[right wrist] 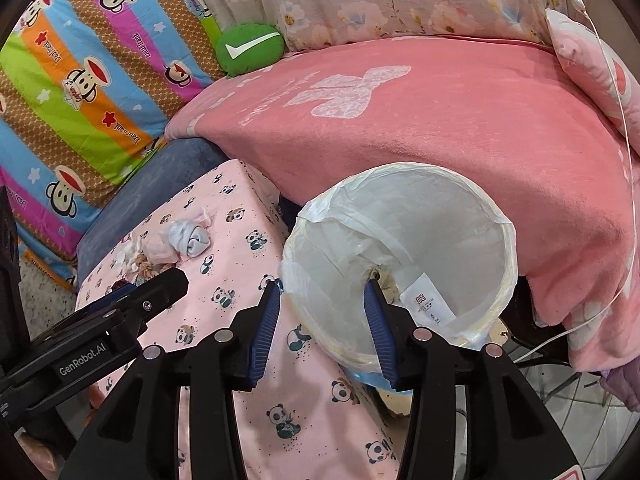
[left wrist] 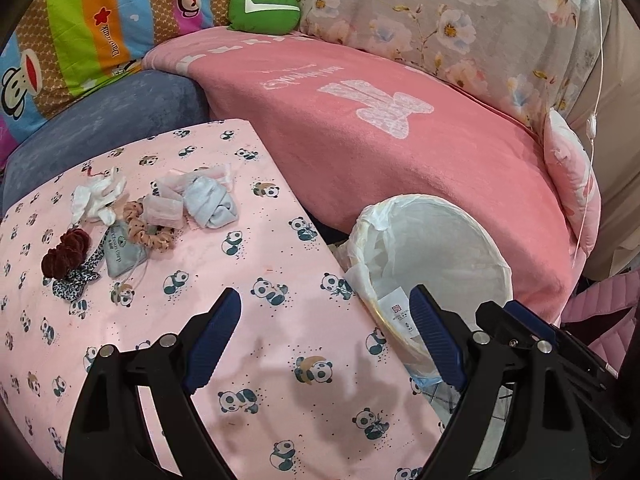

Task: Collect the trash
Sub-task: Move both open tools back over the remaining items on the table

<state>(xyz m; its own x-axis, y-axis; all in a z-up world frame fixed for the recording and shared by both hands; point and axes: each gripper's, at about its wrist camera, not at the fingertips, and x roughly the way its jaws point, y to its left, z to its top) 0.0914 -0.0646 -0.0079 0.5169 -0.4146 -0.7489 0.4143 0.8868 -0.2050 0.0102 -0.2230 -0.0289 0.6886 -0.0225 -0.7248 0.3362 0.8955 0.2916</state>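
A pile of small items lies on the pink panda-print table (left wrist: pixel 248 264): crumpled white tissue (left wrist: pixel 96 196), a pale blue rolled cloth (left wrist: pixel 210 202), pink wrappers (left wrist: pixel 162 208), a grey sachet (left wrist: pixel 122 250), and hair scrunchies (left wrist: pixel 64 250). A white-lined bin (left wrist: pixel 436 248) stands right of the table; it holds a white tag (right wrist: pixel 430 300) and a brownish scrap (right wrist: pixel 386 280). My left gripper (left wrist: pixel 326 308) is open and empty over the table's near edge. My right gripper (right wrist: pixel 322 292) is open and empty over the bin's (right wrist: pixel 404 256) near rim.
A pink blanket (left wrist: pixel 400 140) covers a sofa behind the bin. A striped monkey-print cushion (right wrist: pixel 80 80) and a green pillow (left wrist: pixel 264 8) lie at the back left. A blue cushion (left wrist: pixel 104 120) sits behind the table. A white cable (right wrist: pixel 624 120) hangs at right.
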